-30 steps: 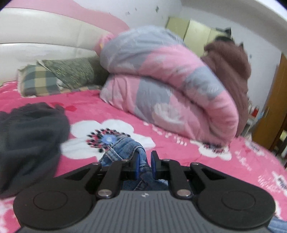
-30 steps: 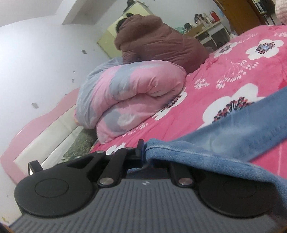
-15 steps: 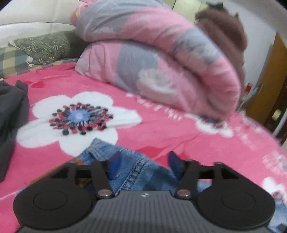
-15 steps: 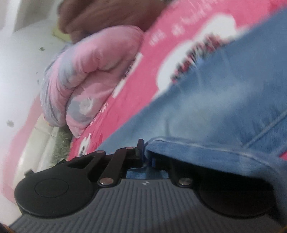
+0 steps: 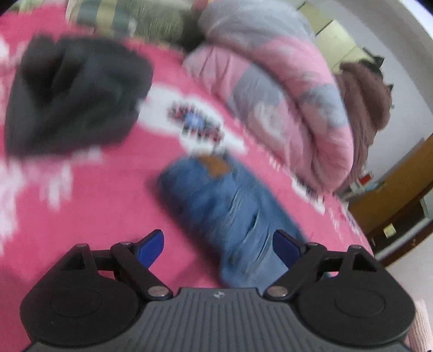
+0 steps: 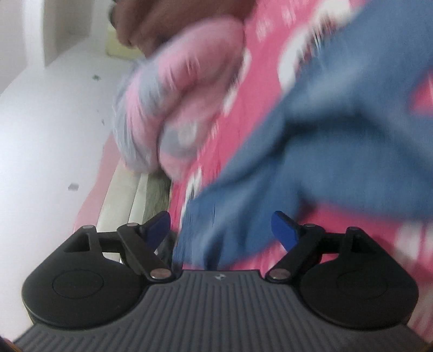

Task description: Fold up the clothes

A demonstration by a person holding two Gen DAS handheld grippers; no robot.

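Both hand-held grippers, left (image 5: 217,245) and right (image 6: 220,228), have let go of the jeans (image 5: 232,214) and now gape wide, empty. Only the left view shows a dark garment (image 5: 73,94) (blurred) on the pink floral bed (image 5: 94,203).

Left wrist view: the jeans (image 5: 230,214) are lying on the bedspread (image 5: 89,205), just ahead of the left gripper (image 5: 217,245), whose fingers are standing wide apart. A dark garment (image 5: 73,94) is sitting to the left, well apart from the jeans. A rolled quilt (image 5: 284,103) is lying behind and to the right, with pillows (image 5: 130,19) behind it on the left. Right wrist view: the jeans (image 6: 311,151) are spreading before the right gripper (image 6: 220,230), fingers parted, the quilt (image 6: 178,103) lying beyond.
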